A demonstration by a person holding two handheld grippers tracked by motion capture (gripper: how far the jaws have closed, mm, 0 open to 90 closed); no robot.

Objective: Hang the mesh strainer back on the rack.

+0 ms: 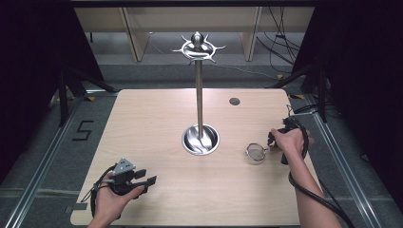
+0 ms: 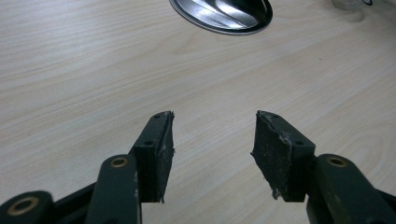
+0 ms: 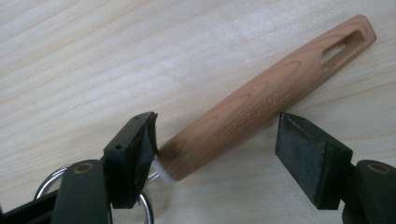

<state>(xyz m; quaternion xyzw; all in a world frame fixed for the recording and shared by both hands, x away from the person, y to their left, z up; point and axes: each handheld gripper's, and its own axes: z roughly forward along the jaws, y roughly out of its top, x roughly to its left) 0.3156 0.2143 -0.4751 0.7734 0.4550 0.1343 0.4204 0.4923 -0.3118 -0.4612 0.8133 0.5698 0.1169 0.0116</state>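
A small strainer with a wire mesh head lies flat on the wooden table, at the right. Its wooden handle runs between the jaws of my right gripper, which stand wide apart. The left pad sits right beside the handle's white collar, and the right pad is clear of the wood. In the high view my right gripper is at the handle, just right of the mesh. My left gripper rests low over the front left of the table, open with nothing between its pads.
A tall metal stand with a ring of hooks on top rises from a shiny round base at the table's middle. That base lies ahead of the left gripper. A dark round cap sits at the far right.
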